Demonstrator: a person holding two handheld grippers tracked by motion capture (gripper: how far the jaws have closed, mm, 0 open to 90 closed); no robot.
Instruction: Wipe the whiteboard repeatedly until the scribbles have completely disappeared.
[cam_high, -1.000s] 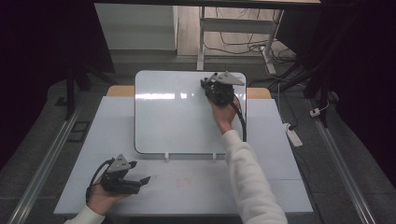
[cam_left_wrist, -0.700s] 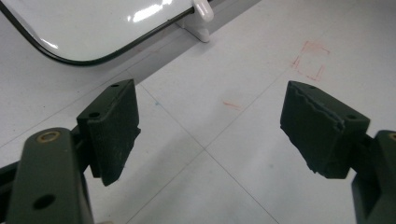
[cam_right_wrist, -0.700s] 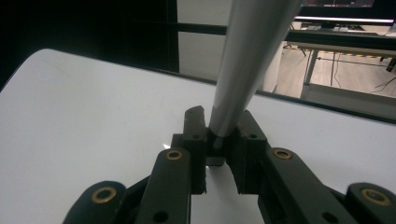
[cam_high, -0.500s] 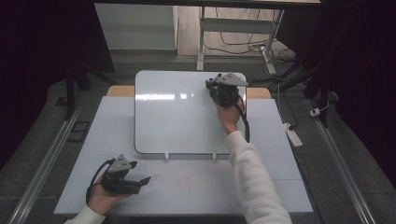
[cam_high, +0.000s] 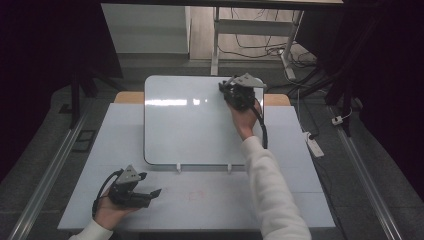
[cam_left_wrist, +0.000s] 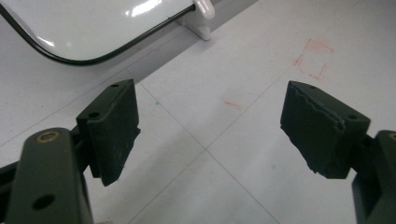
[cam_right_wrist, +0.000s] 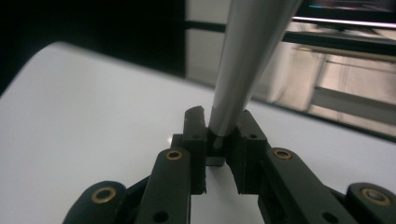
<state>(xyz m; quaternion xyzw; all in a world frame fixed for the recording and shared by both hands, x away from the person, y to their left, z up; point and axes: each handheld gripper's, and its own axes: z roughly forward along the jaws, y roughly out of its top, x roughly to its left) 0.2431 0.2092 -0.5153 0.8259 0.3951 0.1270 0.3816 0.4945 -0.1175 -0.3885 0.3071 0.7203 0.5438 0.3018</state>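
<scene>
Right gripper (cam_high: 231, 89) — over whiteboard (cam_high: 190, 125) far corner, jaws clamped on silver rod (cam_right_wrist: 243, 60). Left gripper (cam_high: 150, 192) — wide apart, empty, on bare table (cam_high: 210, 200) near front edge.

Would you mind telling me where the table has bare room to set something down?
The front strip of the table is bare between the left gripper and the sleeve. The whiteboard covers the middle; its far right corner is crowded by the right gripper.

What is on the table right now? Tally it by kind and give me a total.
White rounded-corner whiteboard: 1
Slim silver pen-like rod, clamped in the right tool: 1
Black two-jaw tools, right and the open left tool: 2
Total: 4
</scene>
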